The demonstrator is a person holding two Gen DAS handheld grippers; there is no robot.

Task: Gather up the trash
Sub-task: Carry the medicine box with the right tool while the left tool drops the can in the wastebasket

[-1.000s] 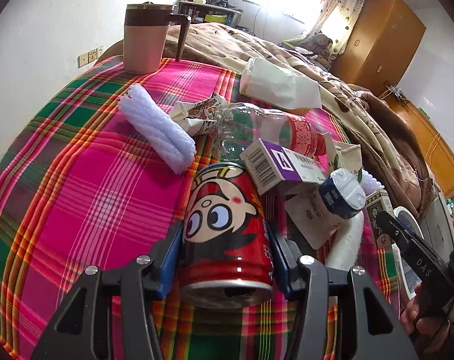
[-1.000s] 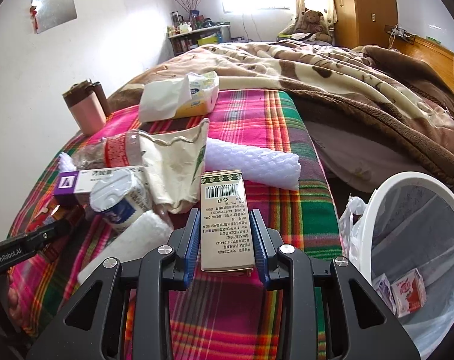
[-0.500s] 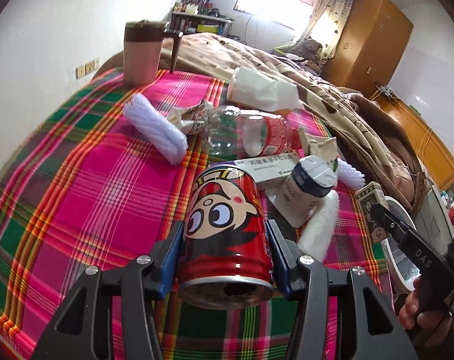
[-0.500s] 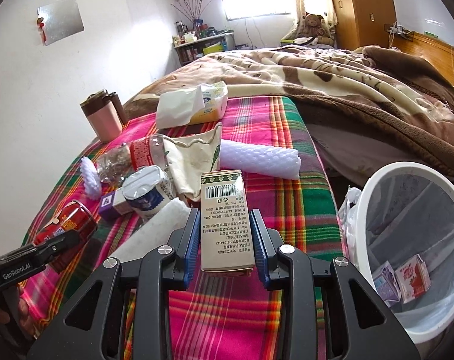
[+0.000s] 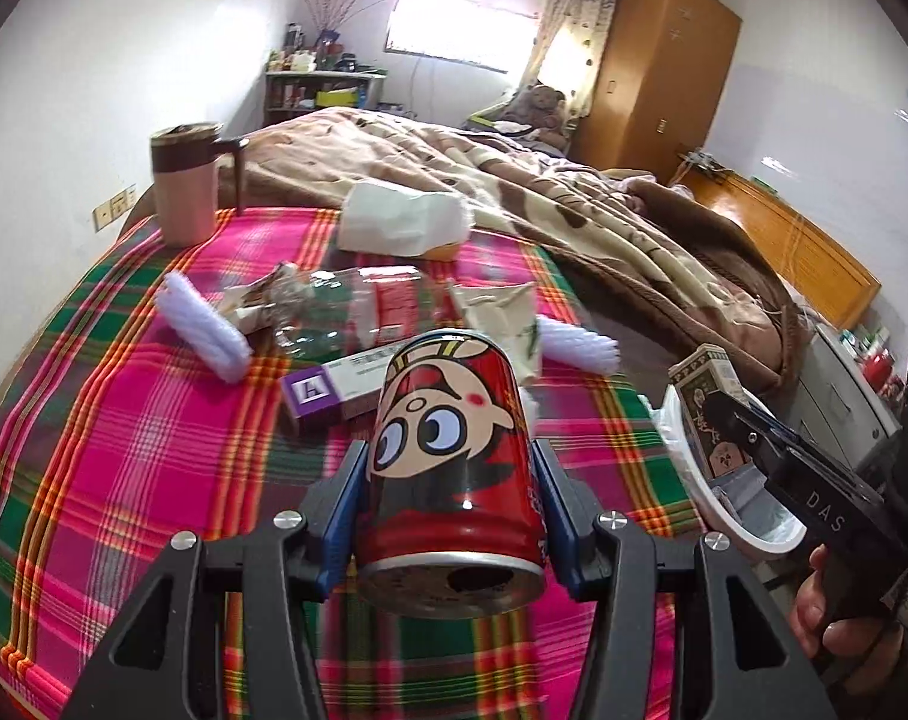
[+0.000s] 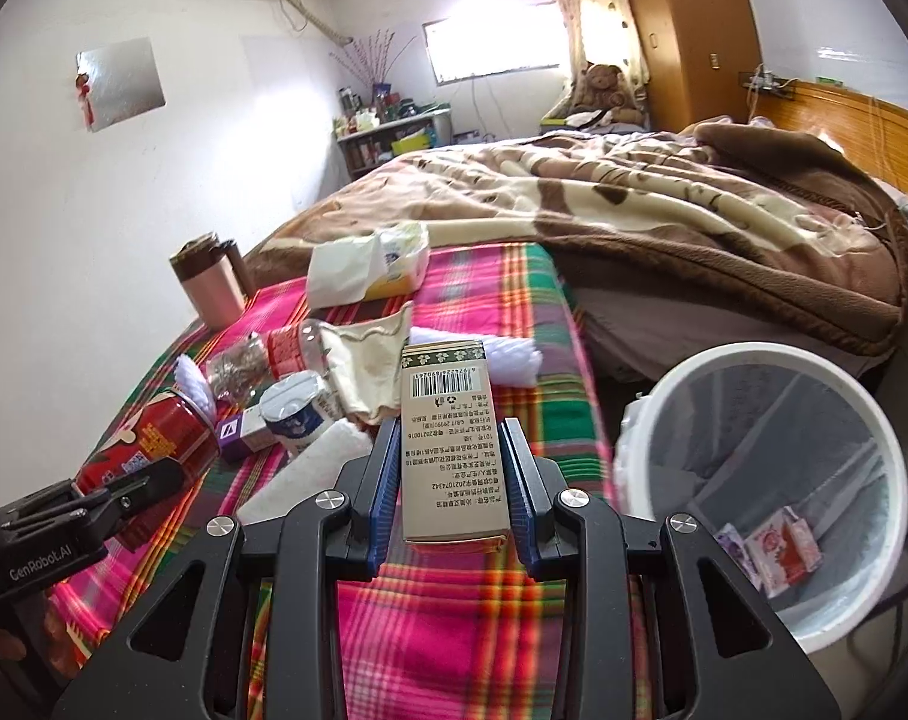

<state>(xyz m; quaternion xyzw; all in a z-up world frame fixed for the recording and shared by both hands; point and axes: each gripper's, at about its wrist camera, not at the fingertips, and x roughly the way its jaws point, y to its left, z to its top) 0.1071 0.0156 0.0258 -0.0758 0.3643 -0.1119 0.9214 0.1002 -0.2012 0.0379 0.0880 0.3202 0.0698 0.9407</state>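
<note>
My left gripper (image 5: 451,480) is shut on a red cartoon drink can (image 5: 448,456) and holds it above the plaid bed cover (image 5: 124,420). My right gripper (image 6: 451,468) is shut on a tan barcode carton (image 6: 451,438), held up near the white trash bin (image 6: 772,480), which has a few wrappers inside. The can also shows in the right wrist view (image 6: 154,438). The carton shows in the left wrist view (image 5: 709,402) over the bin rim (image 5: 694,480).
On the cover lie a crushed plastic bottle (image 5: 346,312), a purple-and-white box (image 5: 334,390), white foam rolls (image 5: 205,330), a paper bag (image 5: 502,318), a small white cup (image 6: 295,408) and a tissue pack (image 5: 400,219). A pink mug (image 5: 184,186) stands at the back.
Both grippers have lifted and pulled back from the pile with their loads. The right gripper with the carton has moved closer to the bin.
</note>
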